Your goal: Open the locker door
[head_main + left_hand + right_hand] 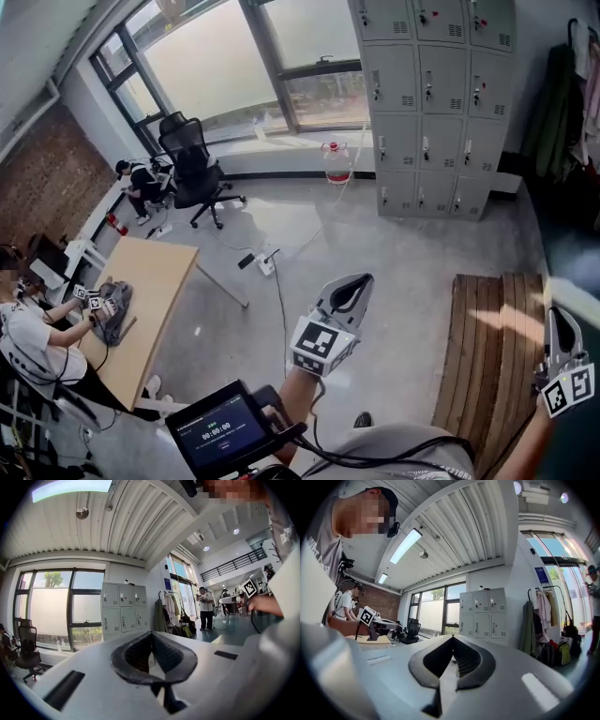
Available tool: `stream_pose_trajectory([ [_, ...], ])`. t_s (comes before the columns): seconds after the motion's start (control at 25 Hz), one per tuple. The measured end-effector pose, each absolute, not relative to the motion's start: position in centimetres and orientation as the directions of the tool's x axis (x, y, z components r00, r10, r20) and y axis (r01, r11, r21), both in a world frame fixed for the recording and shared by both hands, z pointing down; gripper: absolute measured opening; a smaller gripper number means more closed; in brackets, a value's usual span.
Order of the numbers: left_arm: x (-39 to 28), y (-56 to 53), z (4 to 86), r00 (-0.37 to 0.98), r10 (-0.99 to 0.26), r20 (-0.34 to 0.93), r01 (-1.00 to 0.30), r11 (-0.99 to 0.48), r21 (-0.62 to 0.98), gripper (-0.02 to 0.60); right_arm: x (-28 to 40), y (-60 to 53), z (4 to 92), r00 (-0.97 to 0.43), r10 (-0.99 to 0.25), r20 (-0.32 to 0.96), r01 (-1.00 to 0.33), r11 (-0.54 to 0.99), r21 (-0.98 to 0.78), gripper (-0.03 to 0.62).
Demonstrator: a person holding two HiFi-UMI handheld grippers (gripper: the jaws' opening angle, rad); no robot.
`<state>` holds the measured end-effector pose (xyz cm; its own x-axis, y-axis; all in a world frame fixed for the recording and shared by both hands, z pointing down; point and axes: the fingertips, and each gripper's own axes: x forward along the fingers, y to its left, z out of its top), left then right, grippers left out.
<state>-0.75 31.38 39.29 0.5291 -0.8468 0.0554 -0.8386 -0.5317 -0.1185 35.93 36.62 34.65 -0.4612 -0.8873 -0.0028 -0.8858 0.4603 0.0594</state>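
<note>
Grey lockers (436, 103) against far wall, every door shut

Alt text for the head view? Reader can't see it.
Both the left gripper and right gripper, jaws together and empty, hang low in the foreground, far across a grey floor from the closed grey lockers beside a big window. A wooden desk with a seated person is at left, a slatted wooden platform at right.

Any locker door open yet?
No, all shut: every visible door of the lockers sits flush in its frame.
</note>
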Motion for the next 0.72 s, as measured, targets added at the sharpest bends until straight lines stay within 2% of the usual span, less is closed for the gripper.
stream_pose_trajectory([
  [0.36,-1.9,30.3,40.1,0.511,-0.858,0.063,-0.849,-0.514,-0.117,0.008,35.5,35.5,35.3,-0.464,-0.886,-0.016,-0.885,0.463,0.04,0.001],
  [0.72,-7.2,28.5,40.1,0.513,-0.857,0.055,-0.849,-0.516,-0.119,0.008,31.4,33.9,35.9,-0.441,-0.898,-0.01,-0.896,0.44,0.055,0.003],
])
